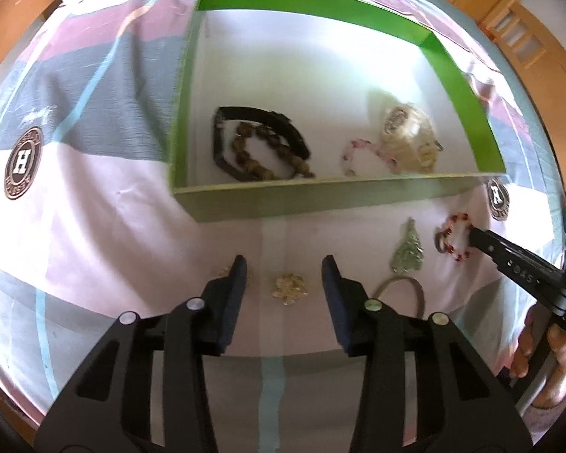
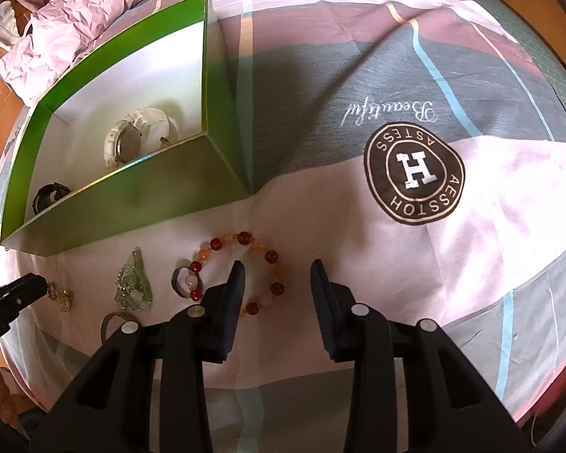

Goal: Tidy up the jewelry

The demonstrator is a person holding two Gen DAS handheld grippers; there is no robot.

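Left tongs: partly open, empty, over a yellow bead cluster on the bedsheet. Right tongs: partly open, empty, one finger inside a red bead bracelet. Green box: holds black watch, brown bracelet, pink bracelet, white watch. Green pendant beside box.

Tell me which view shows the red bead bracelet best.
The right wrist view: the red bead bracelet lies large and sharp on the bedsheet, nearly its whole ring visible, only its near edge hidden behind the right gripper finger. The left wrist view shows it small at the edge, with that gripper's tip over it.
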